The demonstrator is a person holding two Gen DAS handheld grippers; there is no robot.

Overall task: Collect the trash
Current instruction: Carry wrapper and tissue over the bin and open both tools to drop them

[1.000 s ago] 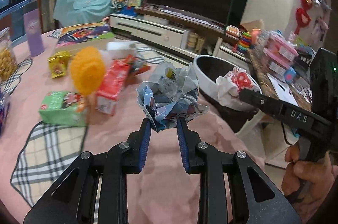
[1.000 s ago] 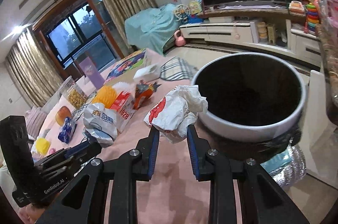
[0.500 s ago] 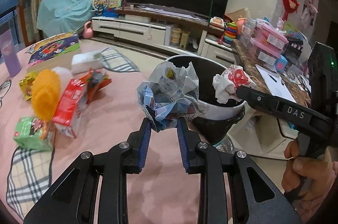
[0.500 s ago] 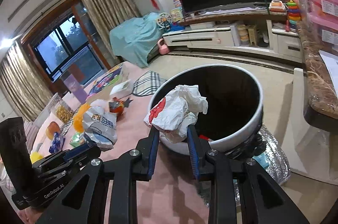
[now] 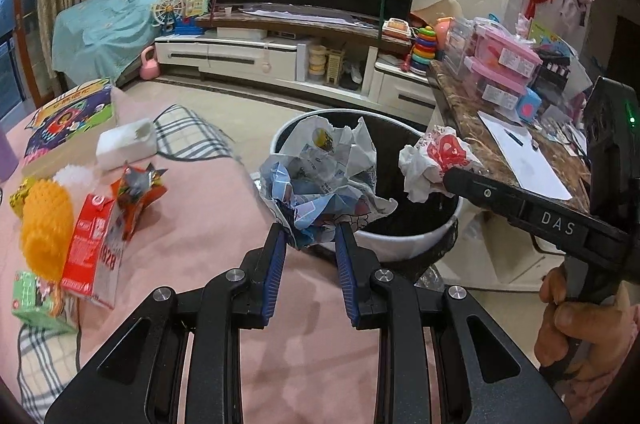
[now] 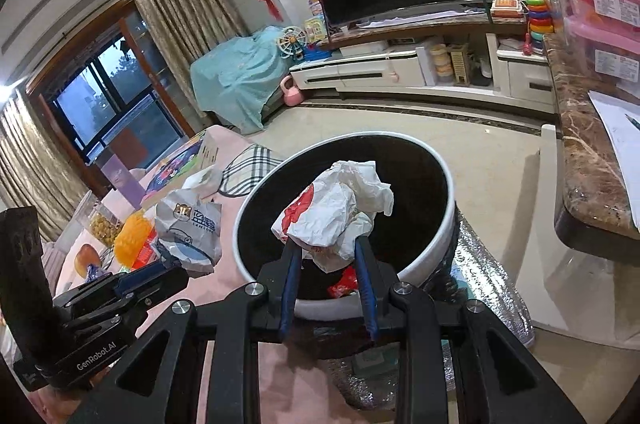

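Observation:
My left gripper (image 5: 310, 230) is shut on a crumpled blue and white wrapper (image 5: 320, 176), held at the near rim of the round white bin (image 5: 404, 236) with a black inside. My right gripper (image 6: 326, 248) is shut on a crumpled white and red wrapper (image 6: 336, 212), held over the bin's opening (image 6: 404, 184). That wrapper also shows in the left wrist view (image 5: 432, 160). The blue and white wrapper shows in the right wrist view (image 6: 190, 230), left of the bin. A red scrap (image 6: 344, 284) lies inside the bin.
On the pink table (image 5: 200, 224) lie a red carton (image 5: 94, 244), an orange fluffy ball (image 5: 46, 220), an orange snack wrapper (image 5: 140, 184), a green box (image 5: 32, 296) and a white box (image 5: 126, 142). A marble counter (image 5: 480, 128) stands right of the bin.
Both grippers have moved toward the bin with their wrappers. The white and red wrapper now hangs over the bin's opening, and the blue and white one has reached its near rim.

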